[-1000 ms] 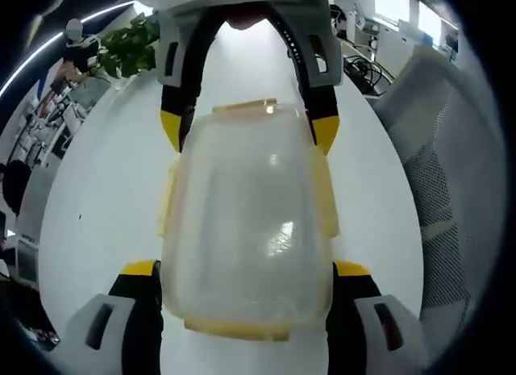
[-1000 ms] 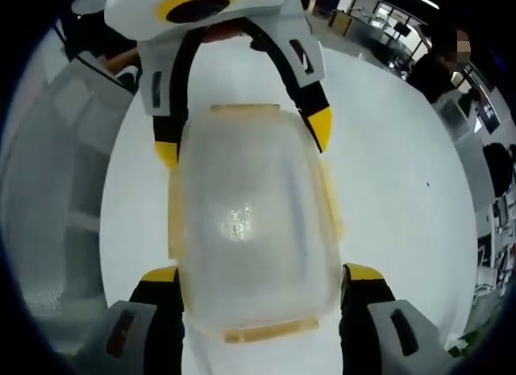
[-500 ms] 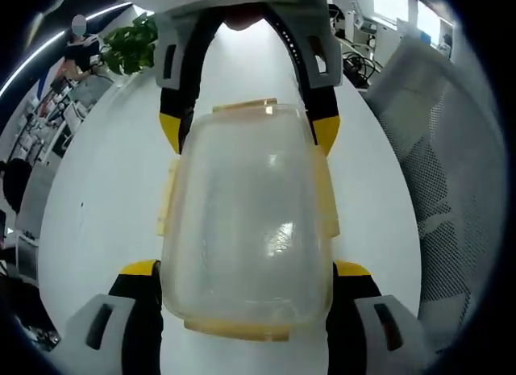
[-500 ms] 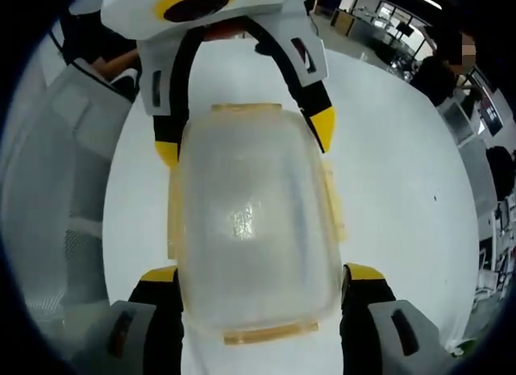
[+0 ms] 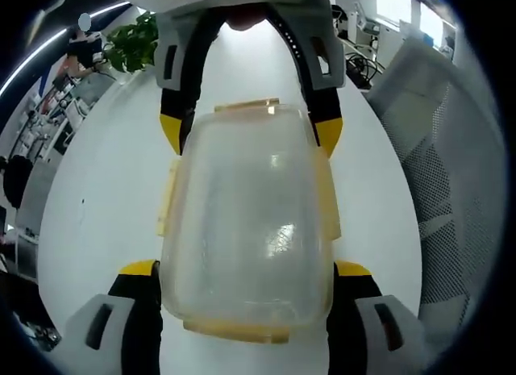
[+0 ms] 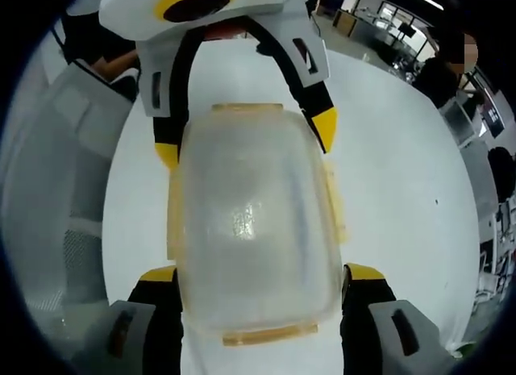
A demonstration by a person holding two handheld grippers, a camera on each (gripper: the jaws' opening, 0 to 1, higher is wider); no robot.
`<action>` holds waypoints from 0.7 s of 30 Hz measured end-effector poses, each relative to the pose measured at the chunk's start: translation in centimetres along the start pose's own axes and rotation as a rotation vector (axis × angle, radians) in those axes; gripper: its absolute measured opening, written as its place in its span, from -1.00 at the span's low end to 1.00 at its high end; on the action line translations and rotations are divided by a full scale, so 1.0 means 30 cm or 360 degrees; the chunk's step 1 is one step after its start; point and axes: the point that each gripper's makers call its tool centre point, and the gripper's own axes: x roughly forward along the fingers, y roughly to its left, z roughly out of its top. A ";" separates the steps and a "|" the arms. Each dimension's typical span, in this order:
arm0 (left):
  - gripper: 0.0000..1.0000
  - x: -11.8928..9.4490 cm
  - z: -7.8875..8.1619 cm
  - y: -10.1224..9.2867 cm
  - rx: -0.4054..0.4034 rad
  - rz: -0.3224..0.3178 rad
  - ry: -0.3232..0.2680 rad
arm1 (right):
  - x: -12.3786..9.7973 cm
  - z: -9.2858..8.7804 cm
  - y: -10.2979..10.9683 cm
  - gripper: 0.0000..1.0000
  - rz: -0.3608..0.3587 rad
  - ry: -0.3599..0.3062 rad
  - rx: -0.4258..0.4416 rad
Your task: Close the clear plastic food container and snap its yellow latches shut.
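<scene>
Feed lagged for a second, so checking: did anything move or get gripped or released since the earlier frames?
Nothing visibly changed. The container sits between the left gripper and the right gripper at opposite ends, lid on, on the white table. Only the cameras drifted slightly.

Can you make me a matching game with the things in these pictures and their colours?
Things:
1. container
2. latch
3. table
4. plant

Colours:
A. green
B. white
C. clear
D. yellow

Pairs: 1-C, 2-D, 3-B, 4-A
</scene>
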 end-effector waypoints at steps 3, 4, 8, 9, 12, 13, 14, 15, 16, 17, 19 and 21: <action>0.71 0.001 0.000 0.009 -0.0005 0.0002 -0.0002 | 0.001 0.002 -0.009 0.62 0.0001 -0.0003 -0.0005; 0.71 0.002 0.000 0.011 -0.0005 0.0001 0.0000 | 0.002 0.002 -0.013 0.62 0.0002 -0.0001 -0.0005; 0.71 0.003 -0.001 0.022 -0.0009 0.0002 0.0004 | 0.000 0.003 -0.023 0.62 0.0003 -0.0002 -0.0010; 0.71 0.003 -0.001 0.024 -0.0010 0.0002 0.0002 | 0.001 0.003 -0.025 0.62 0.0003 -0.0004 -0.0011; 0.71 0.004 -0.001 0.033 -0.0010 0.0002 0.0001 | 0.003 0.004 -0.035 0.62 0.0004 -0.0008 -0.0011; 0.71 0.004 -0.001 0.037 -0.0010 0.0001 0.0000 | 0.002 0.004 -0.037 0.62 0.0003 -0.0007 -0.0011; 0.71 0.005 -0.001 0.039 -0.0010 0.0000 0.0001 | 0.002 0.004 -0.039 0.62 0.0004 -0.0007 -0.0011; 0.71 0.006 -0.001 0.042 -0.0010 0.0001 0.0002 | 0.002 0.004 -0.043 0.62 0.0003 -0.0008 -0.0012; 0.71 0.007 -0.001 0.045 -0.0011 0.0001 0.0003 | 0.002 0.004 -0.046 0.62 0.0004 -0.0008 -0.0013; 0.71 0.008 -0.001 0.048 -0.0012 0.0001 0.0003 | 0.002 0.005 -0.048 0.62 0.0004 -0.0006 -0.0015; 0.71 0.010 -0.002 0.055 -0.0015 0.0003 0.0003 | 0.003 0.005 -0.055 0.62 0.0006 -0.0003 -0.0019; 0.71 0.009 -0.002 0.060 -0.0020 0.0005 -0.0001 | 0.005 0.005 -0.062 0.62 0.0007 -0.0001 -0.0023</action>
